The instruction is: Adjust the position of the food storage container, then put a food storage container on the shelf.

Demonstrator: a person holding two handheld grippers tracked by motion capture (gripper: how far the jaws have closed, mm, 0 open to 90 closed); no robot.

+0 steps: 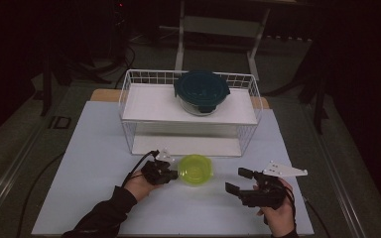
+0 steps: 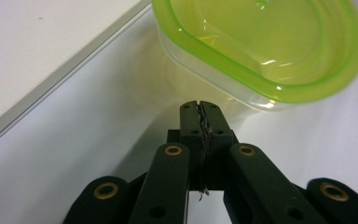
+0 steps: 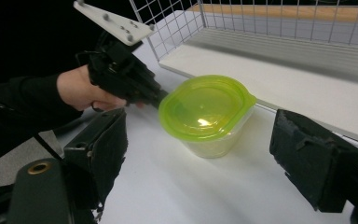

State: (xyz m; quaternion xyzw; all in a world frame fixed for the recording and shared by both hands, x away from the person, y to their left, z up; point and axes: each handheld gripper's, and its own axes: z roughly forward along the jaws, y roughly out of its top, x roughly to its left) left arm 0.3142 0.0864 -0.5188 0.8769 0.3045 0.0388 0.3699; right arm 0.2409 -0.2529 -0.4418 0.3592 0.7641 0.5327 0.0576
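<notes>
A clear tub with a yellow-green lid [image 1: 195,169] stands on the white table just in front of the wire shelf. My left gripper [image 1: 175,174] lies at its left side, jaws shut with nothing between them. In the left gripper view the closed tips [image 2: 200,105] sit right against the tub's wall [image 2: 261,46], under the lid's rim. My right gripper [image 1: 237,180] rests to the right of the tub, open, and points towards it. Seen from the right gripper view, the tub [image 3: 205,109] stands ahead between the wide-apart pads [image 3: 100,149], with the left gripper [image 3: 161,98] at its far side.
A white wire shelf [image 1: 129,94] with two white boards stands at the back of the table. On its upper board sits a glass bowl with a dark teal lid [image 1: 201,90]. The lower board's edge [image 2: 37,56] runs close beside the tub.
</notes>
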